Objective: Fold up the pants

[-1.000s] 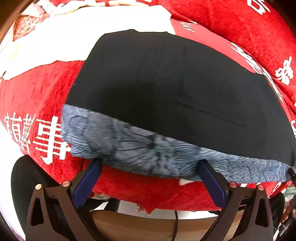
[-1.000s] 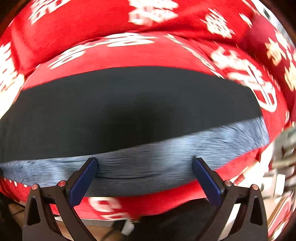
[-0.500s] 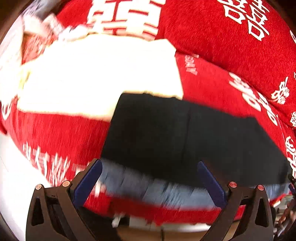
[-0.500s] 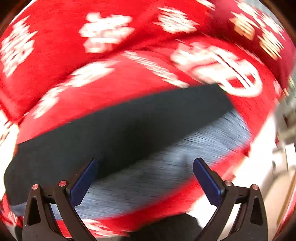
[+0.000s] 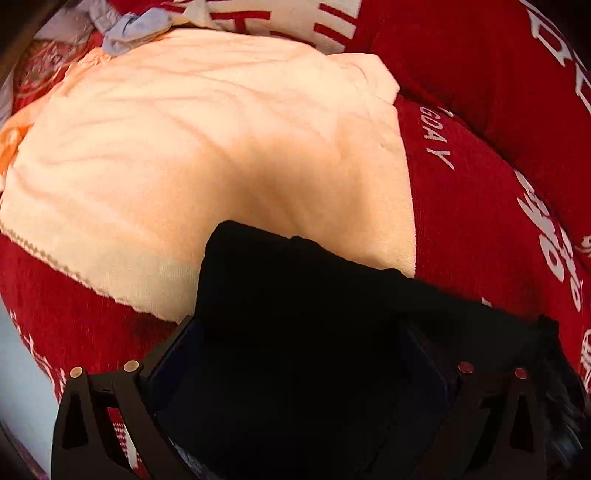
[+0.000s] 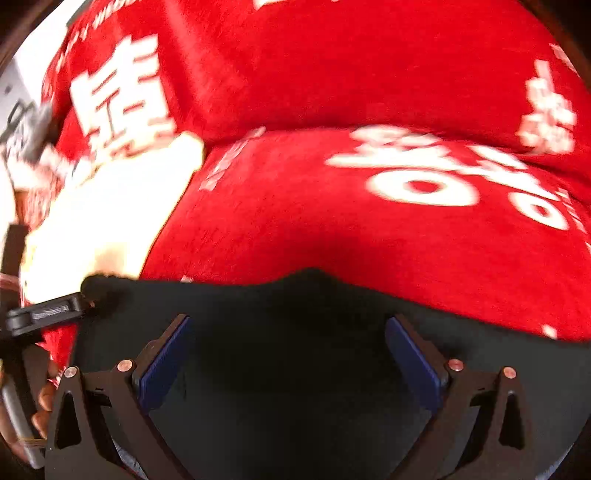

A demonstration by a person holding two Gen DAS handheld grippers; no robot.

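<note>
The black pants (image 5: 314, 314) lie on the red sofa cushion and fill the lower half of both views. In the left wrist view their far corner overlaps a cream towel. My left gripper (image 5: 299, 354) is open, its fingers spread wide with the black cloth between them. My right gripper (image 6: 295, 350) is open too, its blue pads (image 6: 166, 354) wide apart over the pants (image 6: 295, 369), whose far edge bulges up. The left gripper's side (image 6: 48, 314) shows at the pants' left corner in the right wrist view.
A cream towel (image 5: 207, 155) covers the cushion to the left. The red sofa cover with white characters (image 6: 369, 203) rises into a backrest (image 6: 332, 55) behind. A crumpled blue-grey cloth (image 5: 133, 26) lies at the far left.
Both grippers have moved forward over the pants. The patterned grey waistband strip that lay along the near edge is no longer in view. The left view now reaches the cream towel.
</note>
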